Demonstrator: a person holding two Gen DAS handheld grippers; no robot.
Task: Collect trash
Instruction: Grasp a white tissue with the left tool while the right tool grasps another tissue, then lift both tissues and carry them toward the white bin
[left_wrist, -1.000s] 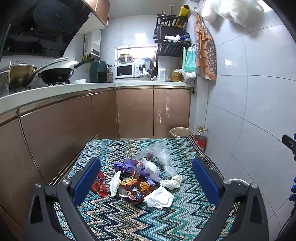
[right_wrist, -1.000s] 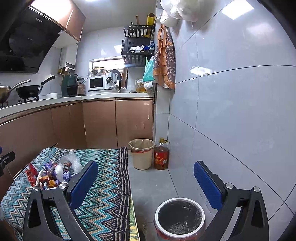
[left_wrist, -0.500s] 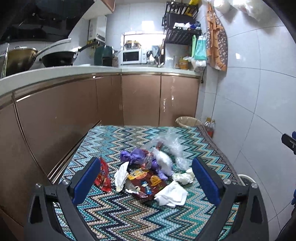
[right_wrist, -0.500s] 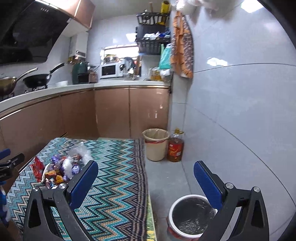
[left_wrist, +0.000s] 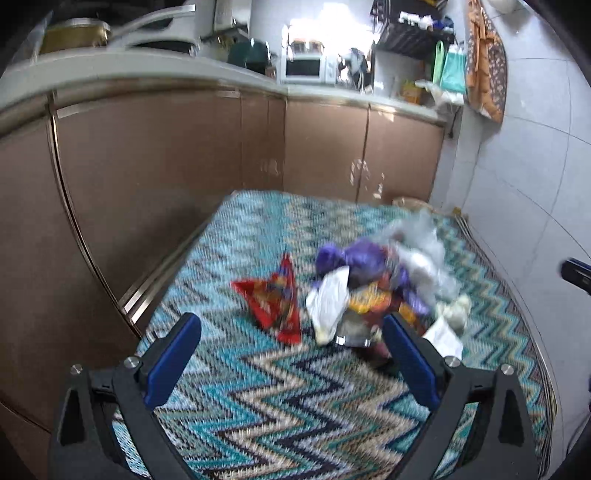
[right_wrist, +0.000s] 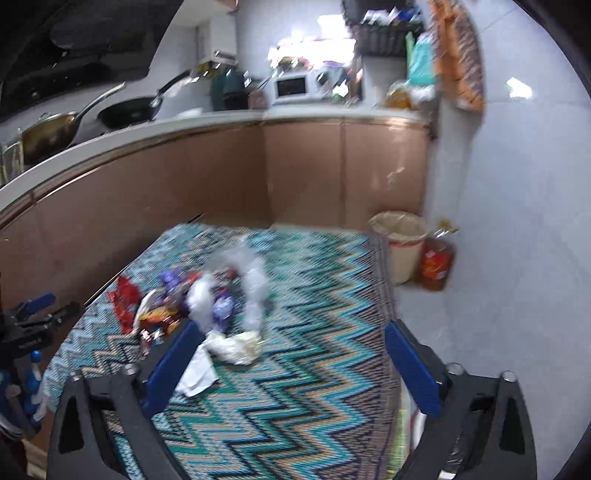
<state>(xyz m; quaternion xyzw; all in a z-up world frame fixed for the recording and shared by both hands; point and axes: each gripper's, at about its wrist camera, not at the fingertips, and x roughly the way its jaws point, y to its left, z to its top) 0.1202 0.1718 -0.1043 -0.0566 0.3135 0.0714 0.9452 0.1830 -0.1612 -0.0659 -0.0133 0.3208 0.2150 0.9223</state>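
Trash pile (left_wrist: 373, 291) lies heaped on the zigzag mat (left_wrist: 295, 398), wrappers and tissues touching. Left claw (left_wrist: 291, 354) is spread wide and empty, aimed at the red wrapper (left_wrist: 273, 299) near the pile's edge, probably to straddle it. Right claw (right_wrist: 291, 362) is equally spread and empty, near the crumpled tissue (right_wrist: 236, 347). Lined bin (right_wrist: 400, 240) stands beyond the mat, likely the drop point.

- zigzag rug (left_wrist: 295, 398) teal/beige/black, spread on the floor along brown cabinets
- trash heap on the rug: red snack wrapper (left_wrist: 275, 299), purple wrapper (left_wrist: 351, 256), clear plastic bag (right_wrist: 255, 280), white tissue (right_wrist: 236, 347), white paper (right_wrist: 197, 374)
- grey tiled floor (right_wrist: 480, 314) right of rug: lined bin (right_wrist: 400, 243), oil bottle (right_wrist: 436, 264) just beside it
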